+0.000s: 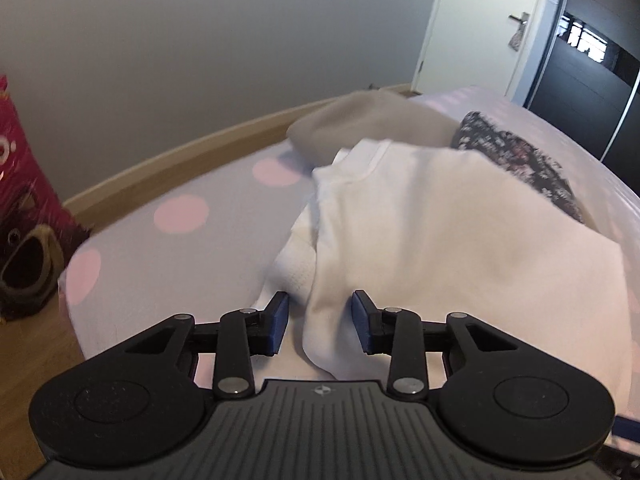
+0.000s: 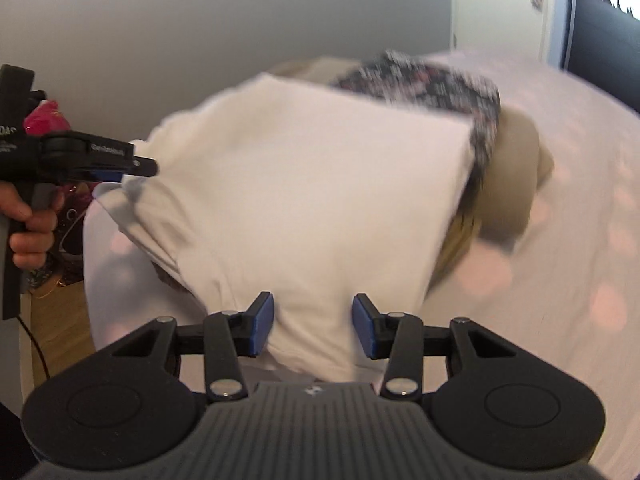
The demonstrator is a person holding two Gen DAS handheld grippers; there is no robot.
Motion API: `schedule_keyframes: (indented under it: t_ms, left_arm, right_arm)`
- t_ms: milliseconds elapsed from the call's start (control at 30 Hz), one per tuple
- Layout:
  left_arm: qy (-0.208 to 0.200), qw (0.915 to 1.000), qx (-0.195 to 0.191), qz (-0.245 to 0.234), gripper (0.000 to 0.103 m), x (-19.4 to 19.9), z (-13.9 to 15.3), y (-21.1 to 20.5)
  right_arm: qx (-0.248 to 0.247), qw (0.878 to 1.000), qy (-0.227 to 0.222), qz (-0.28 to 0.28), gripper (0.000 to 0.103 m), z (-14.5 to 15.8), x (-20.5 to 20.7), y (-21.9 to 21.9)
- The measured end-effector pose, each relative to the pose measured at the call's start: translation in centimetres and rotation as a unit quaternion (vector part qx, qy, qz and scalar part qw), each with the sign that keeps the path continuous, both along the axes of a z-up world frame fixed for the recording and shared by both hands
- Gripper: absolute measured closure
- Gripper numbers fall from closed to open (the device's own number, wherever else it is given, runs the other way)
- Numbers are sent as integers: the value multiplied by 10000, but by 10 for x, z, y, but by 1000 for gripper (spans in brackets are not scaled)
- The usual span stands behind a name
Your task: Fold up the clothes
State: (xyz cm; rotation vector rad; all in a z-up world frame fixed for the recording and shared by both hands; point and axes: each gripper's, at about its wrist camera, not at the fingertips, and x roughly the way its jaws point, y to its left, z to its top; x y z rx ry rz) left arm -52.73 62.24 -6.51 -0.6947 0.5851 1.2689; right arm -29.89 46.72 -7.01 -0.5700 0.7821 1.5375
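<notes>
Nearest the left wrist lens, the left claw (image 1: 320, 324) stands with its blue pads apart, and a fold of the white garment (image 1: 440, 232) runs between them without being pinched. At nine o'clock in that view a red bag with a bear print (image 1: 24, 184) leans on the wood floor (image 1: 28, 368) beside the bed (image 1: 180, 240), whose pale sheet carries pink dots. Toward twelve o'clock a beige garment (image 1: 360, 120) lies past the white one, touching it, and at one o'clock a dark floral garment (image 1: 516, 160) sits against the white cloth's far edge. At two o'clock a white door (image 1: 480, 28) stands beside a dark wardrobe.

In the right wrist view, the person's left hand (image 2: 32, 220) at nine o'clock grips the handle of the left claw, whose fingers reach the white garment's left edge; from here it cannot be told whether they pinch it. At six o'clock the right claw (image 2: 313, 330) is spread, its blue pads on either side of a hanging part of the white garment (image 2: 320, 200) with gaps showing. Blur softens the cloth. At one o'clock the floral garment (image 2: 440, 80) and the beige garment (image 2: 516, 176) lie behind it on the bed (image 2: 580, 240).
</notes>
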Motion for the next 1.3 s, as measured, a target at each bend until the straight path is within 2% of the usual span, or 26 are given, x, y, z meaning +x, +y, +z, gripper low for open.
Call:
schedule_keyframes:
  t_ms: [100,300,333,367,433,533,600,700,833,933,1100,1167,1300]
  left_arm:
    - [-87,9999,51,80,68,-6,1,-4]
    - [-273,9987,404,-156,69,-4,34,-4]
    - [-225,9981,503,-283,70,1,40,1]
    - [-131,9973,621,-365,70,7,46,8]
    - [-26,9953,801,-539,70,18,57,24]
    - [-67,9927,975,-705,70,30,68,53]
    - [-110,9927,948,-736,70,37,72,71]
    - [-232,9914,786,-1018,70,52,67,85]
    - [103,9901,653,-1239,71,73,41,89]
    - [505,9925,425,-1031,74,79,13,99]
    - [855,9937,121,-720,76,69,-20,114]
    - [797,9945,-51,-684,75,64,-30,118]
    - [1013,9926,-31,-668,74,68,-35,117]
  right_arm:
    - [38,9999,144,-62,54,6,8,0]
    - [414,9989,-115,-171,56,40,33,7]
    - [467,9985,-166,-226,56,44,39,14]
    - [505,9982,-167,-292,63,47,43,22]
    - [577,9973,-150,-429,68,53,49,39]
    - [684,9956,-123,-634,67,61,59,65]
    - [682,9949,68,-741,67,60,63,81]
    - [663,9940,265,-831,67,54,64,104]
    - [484,9948,151,-884,67,30,62,132]
    - [357,9949,251,-910,67,10,68,144]
    - [232,9938,590,-910,67,-10,79,154]
    - [211,9935,659,-909,67,-15,82,157]
    - [169,9925,797,-907,67,-25,86,163]
